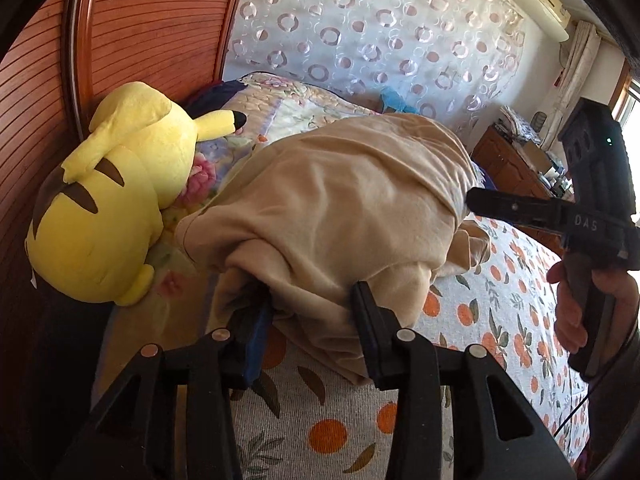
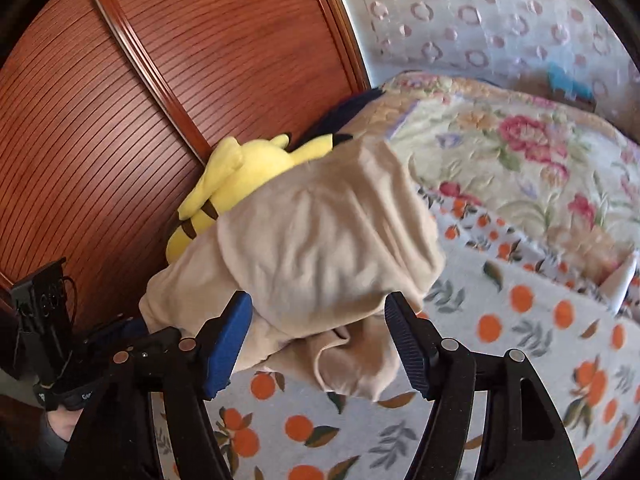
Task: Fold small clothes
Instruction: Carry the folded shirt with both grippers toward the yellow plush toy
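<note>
Yellow plush (image 1: 108, 208) and wooden headboard (image 1: 132, 28) block left; orange-print sheet (image 1: 500, 300) open right.

Your right tool (image 2: 318, 344): fingers spread wide around bunched beige garment (image 2: 320, 248) | garment on orange-print bed sheet (image 2: 520, 344) | yellow plush toy (image 2: 236, 184) behind, against wooden headboard (image 2: 120, 120)

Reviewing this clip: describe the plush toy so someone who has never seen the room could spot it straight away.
Start at the ribbed reddish-brown wooden panel that runs along one side of the bed. The plush toy lies against it on the floral quilt, beside the beige garment. It alone is bright yellow, with brown back stripes and a black-tipped ear.
</note>
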### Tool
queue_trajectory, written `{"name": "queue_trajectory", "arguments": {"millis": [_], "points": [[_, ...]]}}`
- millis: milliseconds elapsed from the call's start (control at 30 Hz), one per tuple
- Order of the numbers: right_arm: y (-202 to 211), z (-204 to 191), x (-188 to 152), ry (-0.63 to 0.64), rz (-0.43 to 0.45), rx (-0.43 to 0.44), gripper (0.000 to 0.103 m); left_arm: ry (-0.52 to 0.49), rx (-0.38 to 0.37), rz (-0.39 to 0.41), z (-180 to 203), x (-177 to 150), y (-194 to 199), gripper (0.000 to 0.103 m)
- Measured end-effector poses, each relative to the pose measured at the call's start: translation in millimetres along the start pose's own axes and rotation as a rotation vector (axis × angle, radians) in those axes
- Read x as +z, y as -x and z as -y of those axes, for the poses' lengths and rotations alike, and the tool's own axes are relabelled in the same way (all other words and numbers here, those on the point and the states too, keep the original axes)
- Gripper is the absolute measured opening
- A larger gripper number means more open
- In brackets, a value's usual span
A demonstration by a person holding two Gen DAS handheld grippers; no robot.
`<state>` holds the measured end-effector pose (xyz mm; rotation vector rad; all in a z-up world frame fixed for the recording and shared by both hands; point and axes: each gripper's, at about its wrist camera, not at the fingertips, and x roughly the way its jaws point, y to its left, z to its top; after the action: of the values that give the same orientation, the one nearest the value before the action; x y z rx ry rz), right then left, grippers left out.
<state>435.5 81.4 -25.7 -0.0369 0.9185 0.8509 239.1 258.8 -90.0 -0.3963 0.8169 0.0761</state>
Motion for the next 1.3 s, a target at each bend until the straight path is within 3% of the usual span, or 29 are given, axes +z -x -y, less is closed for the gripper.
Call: {"name": "queue_trajectory", "arguments": {"millis": [200,300,367,400,433,533,767,900,967,1133,1200,1267,1300], "points": [[-41.9,26.1,16.0,-0.208,-0.033,0.051,0.071,0.026,-0.013,-0.014,-7.5,6.2,-9.3,0.041],[-56.3,33.1,19.7,-0.269,-0.031,0.056,0.070,0.015,-0.046,-0.020,-6.3,8.0,-12.0,0.017],[-60.6,23.8,25.5,-0.237,-0.032,0.054,0.037,-0.006,-0.050,-0.008,-3.1,8.7,-8.9,0.013],[-61.6,18.8,27.7,-0.208,-0.036,0.050,0.028,-0.019,-0.053,0.002,-0.9,9.3,-5.1,0.012],[-61.7,13.3,32.2,-0.179,-0.037,0.047,0.023,-0.027,-0.059,0.019,0.9,10.9,1.7,0.012],[-46.4,-17.8,52.0,-0.063,-0.012,0.052,0.020,-0.029,-0.077,0.092,0.9,19.8,34.1,0.011],[-9.7,-104.2,111.7,0.132,0.082,0.191,0.020,-0.024,-0.072,0.273,-9.0,46.7,137.6,0.011],[1.5,-121.1,128.9,0.181,0.102,0.235,0.020,-0.035,-0.080,0.294,-6.1,49.9,159.9,0.011],[-4.1,-110.4,122.0,0.191,0.086,0.215,0.020,-0.038,-0.095,0.253,-2.3,43.5,144.4,0.011],[-55.5,-47.3,85.0,0.222,-0.047,0.157,0.023,-0.040,-0.108,0.049,21.1,1.0,52.2,0.011],[-77.9,-15.4,66.3,0.175,-0.116,0.080,0.029,-0.030,-0.144,-0.002,27.9,-15.0,31.8,0.011],[-82.0,5.1,55.1,0.126,-0.132,0.053,0.049,-0.048,-0.145,-0.006,35.5,-23.0,27.6,0.011],[-78.7,13.0,50.9,0.103,-0.114,0.034,0.054,-0.047,-0.151,-0.009,36.7,-25.6,26.6,0.011]]}}
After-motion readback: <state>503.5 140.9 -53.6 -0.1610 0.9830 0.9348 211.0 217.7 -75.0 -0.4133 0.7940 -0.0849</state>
